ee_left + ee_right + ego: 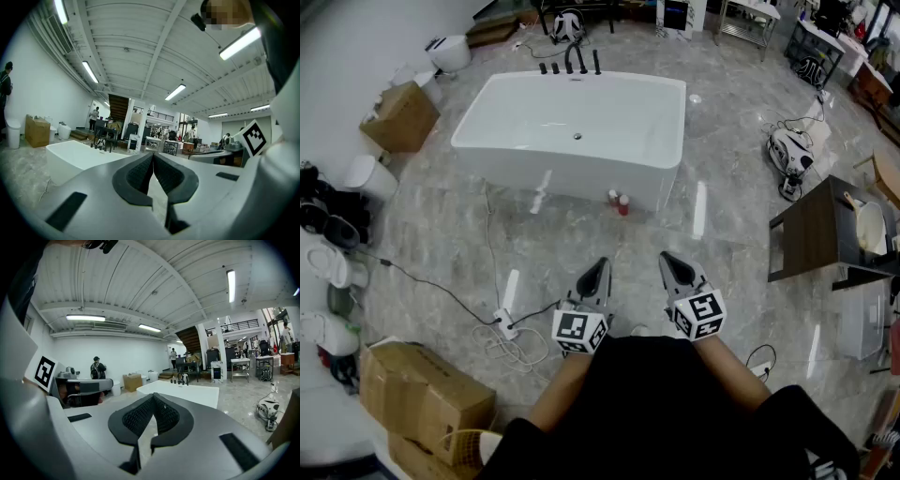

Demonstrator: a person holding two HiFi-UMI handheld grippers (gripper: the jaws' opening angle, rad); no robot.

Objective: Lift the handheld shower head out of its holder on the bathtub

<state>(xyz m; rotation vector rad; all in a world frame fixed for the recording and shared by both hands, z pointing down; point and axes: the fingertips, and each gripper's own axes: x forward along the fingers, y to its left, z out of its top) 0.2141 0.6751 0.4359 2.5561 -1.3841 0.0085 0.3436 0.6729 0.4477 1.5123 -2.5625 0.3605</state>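
Grey left gripper [602, 265] and right gripper [667, 258], jaws pressed together and empty, hover well short of the white rectangular bathtub [567, 161], seemingly before any approach.

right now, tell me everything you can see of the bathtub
The bathtub is a white, glossy, freestanding tub, rectangular with rounded corners, standing upright on the grey marbled floor. Its basin looks empty apart from a small round fitting in the middle. A row of black fittings stands on the far rim; which one is the shower head is too small to tell. Two small red items sit on the floor against its near wall.
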